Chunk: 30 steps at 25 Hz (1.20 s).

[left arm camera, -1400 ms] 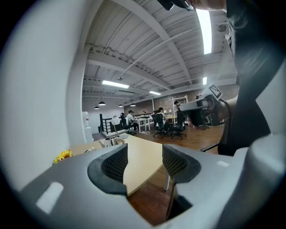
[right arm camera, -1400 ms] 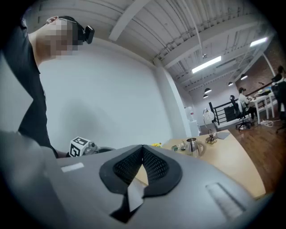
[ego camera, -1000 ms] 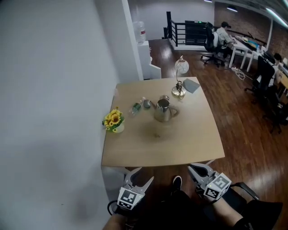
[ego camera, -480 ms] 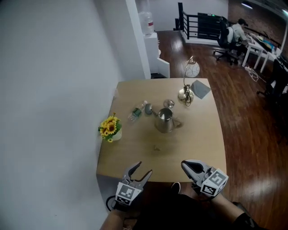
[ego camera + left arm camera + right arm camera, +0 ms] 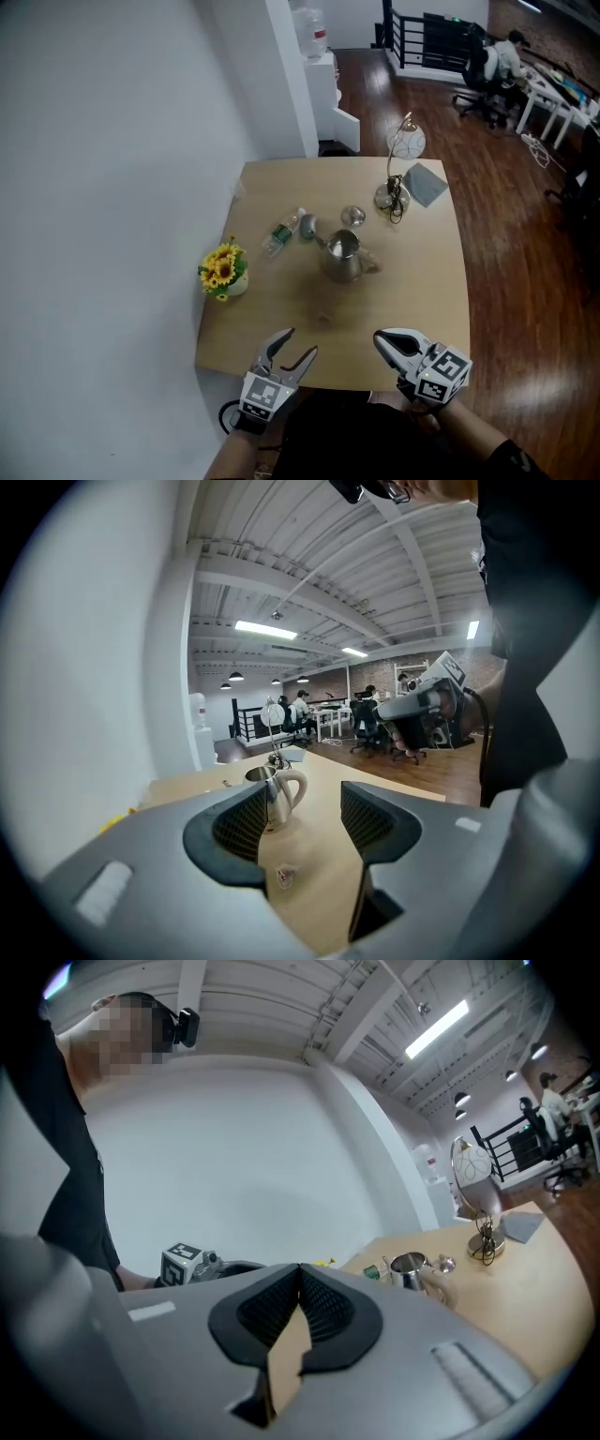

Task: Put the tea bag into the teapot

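A steel teapot (image 5: 343,255) with a pale handle stands lidless near the middle of the wooden table (image 5: 422,281); its lid (image 5: 352,216) lies just behind it. A small tea bag (image 5: 323,319) lies on the table in front of the pot. My left gripper (image 5: 292,349) is open over the table's near edge, and through its jaws I see the tea bag (image 5: 285,874) and the teapot (image 5: 279,797). My right gripper (image 5: 386,339) is shut and empty at the near edge, right of the left one. In its own view the teapot (image 5: 408,1269) is far off.
A pot of sunflowers (image 5: 223,272) stands at the table's left edge. A small bottle (image 5: 279,234) and a spoon-like item (image 5: 307,225) lie left of the teapot. A gold lamp (image 5: 394,192) and a grey pad (image 5: 427,183) sit at the far right corner. A white wall runs along the left.
The table has come nearer in the head view. Both grippers have moved up from below the table's edge to over it. The left stays open, the right shut.
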Motion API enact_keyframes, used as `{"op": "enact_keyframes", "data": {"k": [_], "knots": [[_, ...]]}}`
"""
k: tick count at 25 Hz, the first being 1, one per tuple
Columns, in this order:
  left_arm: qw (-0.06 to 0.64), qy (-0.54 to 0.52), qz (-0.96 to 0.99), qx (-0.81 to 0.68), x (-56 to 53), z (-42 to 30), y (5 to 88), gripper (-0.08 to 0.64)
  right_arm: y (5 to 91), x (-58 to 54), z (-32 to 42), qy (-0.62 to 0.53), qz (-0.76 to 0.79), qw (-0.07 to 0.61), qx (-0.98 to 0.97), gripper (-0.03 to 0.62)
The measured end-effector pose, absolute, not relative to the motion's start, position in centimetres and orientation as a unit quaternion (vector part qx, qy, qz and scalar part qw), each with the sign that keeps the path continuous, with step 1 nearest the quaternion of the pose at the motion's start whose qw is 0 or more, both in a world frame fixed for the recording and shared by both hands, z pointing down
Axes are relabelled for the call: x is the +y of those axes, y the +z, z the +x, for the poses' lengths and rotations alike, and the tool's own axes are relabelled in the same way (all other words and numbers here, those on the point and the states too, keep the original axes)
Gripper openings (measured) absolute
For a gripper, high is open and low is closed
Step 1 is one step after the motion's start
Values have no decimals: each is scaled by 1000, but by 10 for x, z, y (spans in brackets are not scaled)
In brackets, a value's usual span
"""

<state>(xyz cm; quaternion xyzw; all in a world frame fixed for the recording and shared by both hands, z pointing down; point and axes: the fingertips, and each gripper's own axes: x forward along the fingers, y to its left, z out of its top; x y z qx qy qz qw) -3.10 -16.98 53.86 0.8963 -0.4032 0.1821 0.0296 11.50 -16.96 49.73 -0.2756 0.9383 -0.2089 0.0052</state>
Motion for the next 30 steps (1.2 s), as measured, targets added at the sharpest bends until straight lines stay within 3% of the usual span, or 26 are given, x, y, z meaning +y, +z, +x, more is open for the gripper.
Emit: {"op": "enact_keyframes", "data": {"k": [17,30], "knots": [[49,182,911,-366,-218,-60,560,243,555,-224,64,-231,-271,-64,932,43],[118,223,896,-365,-212,-107,629,245,710,-255,-14,-150,-203,-304,919,81]]}}
